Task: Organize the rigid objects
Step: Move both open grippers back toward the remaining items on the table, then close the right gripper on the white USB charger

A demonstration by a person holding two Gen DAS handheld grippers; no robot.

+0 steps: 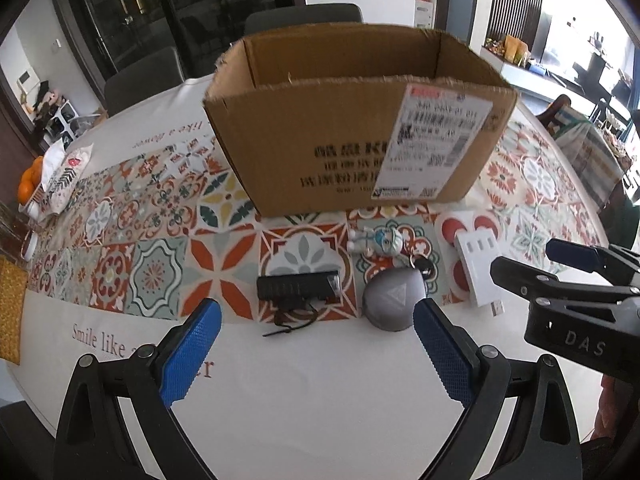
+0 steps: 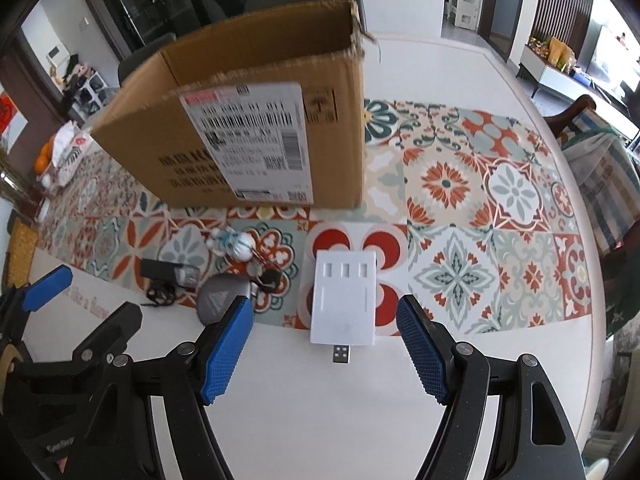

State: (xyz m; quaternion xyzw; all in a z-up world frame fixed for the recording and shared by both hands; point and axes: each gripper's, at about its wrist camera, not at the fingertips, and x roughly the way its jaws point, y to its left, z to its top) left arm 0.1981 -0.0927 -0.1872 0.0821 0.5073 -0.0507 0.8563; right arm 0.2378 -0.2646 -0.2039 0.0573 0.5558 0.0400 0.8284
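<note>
An open cardboard box (image 1: pixel 352 120) stands on the patterned tablecloth; it also shows in the right wrist view (image 2: pixel 256 132). In front of it lie a black bike light (image 1: pixel 298 286), a grey rounded device (image 1: pixel 394 300), a small white-blue figurine keychain (image 1: pixel 380 242) and a white USB hub (image 1: pixel 478 268). My left gripper (image 1: pixel 316 344) is open and empty, just short of the light and the grey device. My right gripper (image 2: pixel 324 344) is open and empty, its fingers either side of the near end of the USB hub (image 2: pixel 344 300), above the table.
The round white table (image 1: pixel 320 400) carries a tiled runner (image 2: pixel 500 200). Oranges and a snack bag (image 1: pixel 56 176) sit at the far left. Chairs stand behind the box and at the right edge (image 2: pixel 600 152). The right gripper's body (image 1: pixel 580 300) shows at the right of the left wrist view.
</note>
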